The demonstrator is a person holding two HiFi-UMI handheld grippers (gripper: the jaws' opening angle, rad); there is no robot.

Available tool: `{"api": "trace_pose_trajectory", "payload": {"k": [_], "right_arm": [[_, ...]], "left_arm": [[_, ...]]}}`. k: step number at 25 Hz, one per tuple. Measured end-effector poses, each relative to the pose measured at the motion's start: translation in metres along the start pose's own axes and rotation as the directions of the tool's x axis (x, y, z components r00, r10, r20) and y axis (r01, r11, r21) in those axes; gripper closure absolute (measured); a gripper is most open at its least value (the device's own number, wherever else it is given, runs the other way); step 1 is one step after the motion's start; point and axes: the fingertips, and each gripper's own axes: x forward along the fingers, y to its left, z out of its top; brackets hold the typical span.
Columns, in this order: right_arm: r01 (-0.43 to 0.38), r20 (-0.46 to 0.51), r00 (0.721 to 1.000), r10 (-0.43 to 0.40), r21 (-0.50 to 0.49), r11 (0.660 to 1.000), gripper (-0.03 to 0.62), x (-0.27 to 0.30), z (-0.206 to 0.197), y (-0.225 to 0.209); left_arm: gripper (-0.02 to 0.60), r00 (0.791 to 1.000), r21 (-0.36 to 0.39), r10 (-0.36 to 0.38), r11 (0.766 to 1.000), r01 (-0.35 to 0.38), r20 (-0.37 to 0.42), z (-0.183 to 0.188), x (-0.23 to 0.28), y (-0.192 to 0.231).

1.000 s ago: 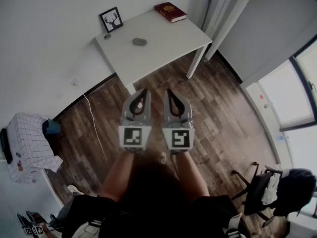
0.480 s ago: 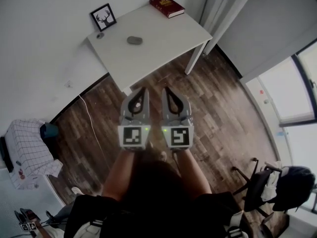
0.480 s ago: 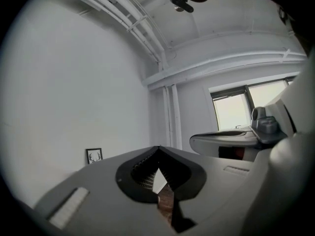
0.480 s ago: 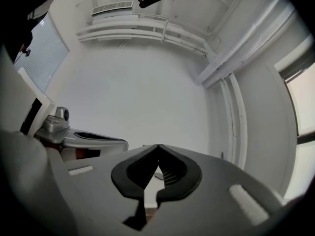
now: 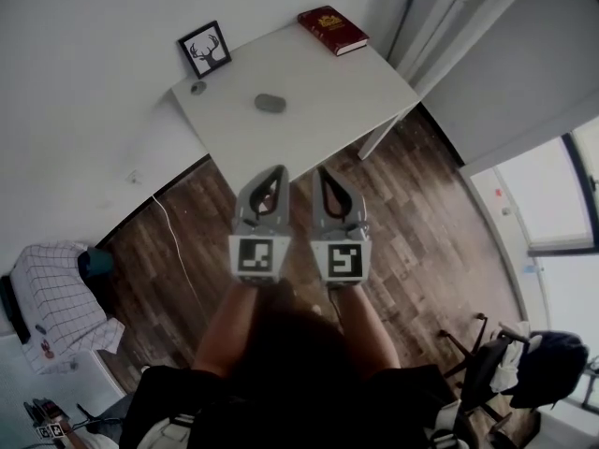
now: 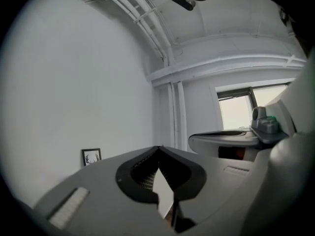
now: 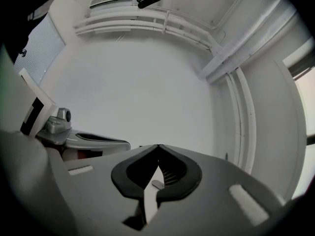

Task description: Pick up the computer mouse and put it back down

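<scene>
Both grippers are sitting side by side out in front of the person, pointing level toward 12 o'clock. The left gripper (image 5: 279, 170) is showing its jaws pressed together with nothing between them, and the right gripper (image 5: 319, 170) is doing the same. They are hanging over the wooden floor (image 5: 412, 223), with their tips just reaching the near edge of the table (image 5: 365, 82) in the head view.

Past that edge, the mouse (image 5: 270, 103) is lying flat on the bare white top at about 12 o'clock from the grippers, a touch toward 11. It is well apart from both of them and nothing is touching it. Farther back, a frame (image 5: 205, 49) is leaning against the wall at 11 o'clock, and a red book (image 5: 332, 29) is resting at the far corner at 1 o'clock.

Judging from this, nothing of the task is done yet. The approach is all that is under way. What is left, as I see it, is reaching the mouse, spreading one pair of jaws, closing them on it, lifting it and setting it back down.
</scene>
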Motion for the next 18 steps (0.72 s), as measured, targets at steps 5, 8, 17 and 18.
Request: {"api": "trace_pose_trajectory", "payload": {"k": [5, 8, 17, 18], "right_arm": [[-0.007, -0.015, 1.000, 0.007, 0.011, 1.000, 0.580, 0.043, -0.005, 0.005], [-0.020, -0.039, 0.999, 0.019, -0.013, 1.000, 0.580, 0.062, -0.012, 0.008], [-0.095, -0.092, 0.991, 0.093, -0.008, 0.995, 0.580, 0.131, -0.038, -0.010], [-0.107, -0.097, 0.990, 0.106, -0.004, 0.994, 0.580, 0.140, -0.044, -0.014]], "left_arm": [[0.581, 1.000, -0.007, -0.019, 1.000, 0.019, -0.013, -0.004, 0.026, 0.031], [0.581, 0.999, -0.012, -0.027, 1.000, 0.027, -0.026, -0.009, 0.036, 0.044], [0.581, 0.996, -0.037, 0.032, 0.999, -0.035, -0.079, -0.037, 0.097, 0.080], [0.581, 0.996, -0.037, 0.039, 0.998, -0.042, -0.085, -0.041, 0.107, 0.084]]}}
